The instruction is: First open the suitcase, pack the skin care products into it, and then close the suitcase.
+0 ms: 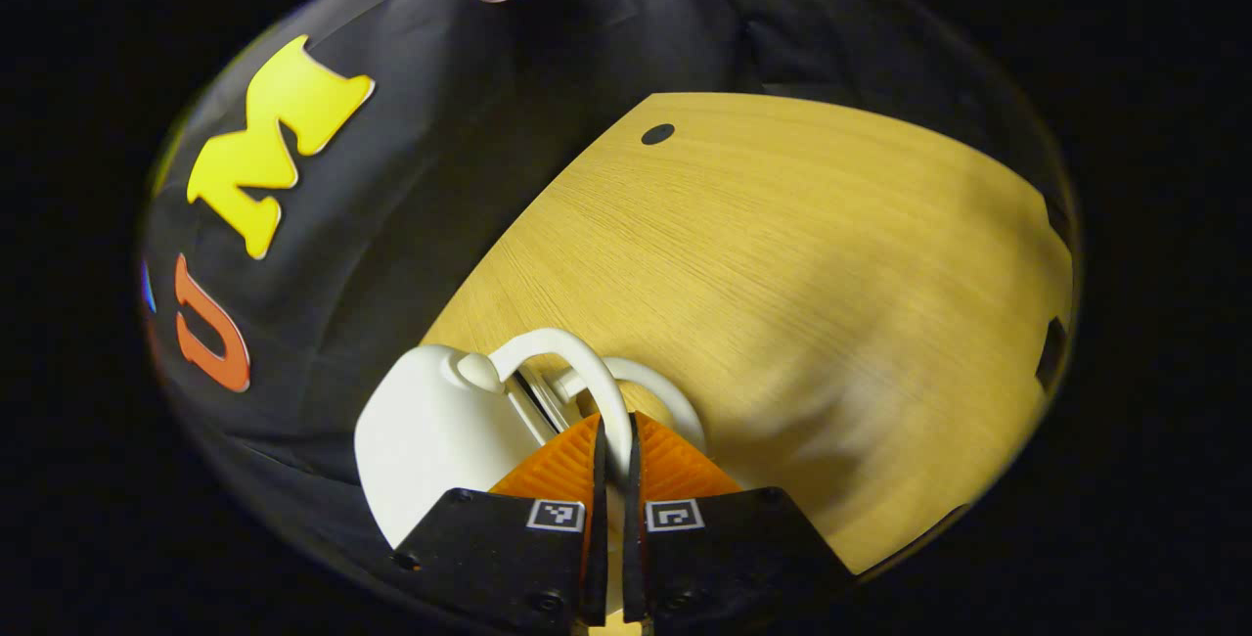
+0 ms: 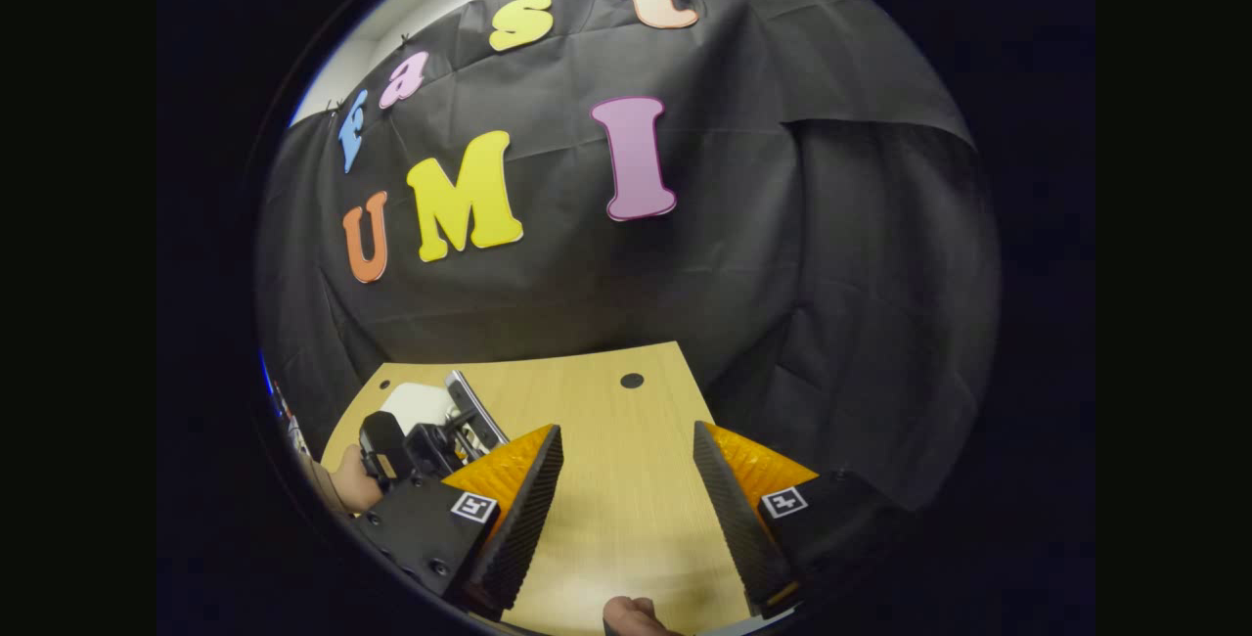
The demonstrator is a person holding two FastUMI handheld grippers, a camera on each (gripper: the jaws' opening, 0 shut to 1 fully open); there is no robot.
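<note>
In the left gripper view a small white suitcase (image 1: 430,440) lies at the near left edge of the wooden table (image 1: 782,245). Its curved white handle (image 1: 577,352) runs down between my left gripper's (image 1: 614,426) fingers, which are shut on it. A second white curved piece (image 1: 670,391) sits just behind the handle. In the right gripper view my right gripper (image 2: 626,440) hangs open over the table (image 2: 606,519) with nothing between its fingers. Far to its left the white suitcase (image 2: 416,401) shows with a metal edge raised, beside the other gripper (image 2: 401,445) and the hand (image 2: 352,484) holding it.
The black cloth wall (image 2: 685,274) closes off the table's far side. A dark round hole (image 2: 632,381) sits near the table's back edge (image 1: 657,134). A fingertip (image 2: 631,612) shows at the bottom of the right gripper view.
</note>
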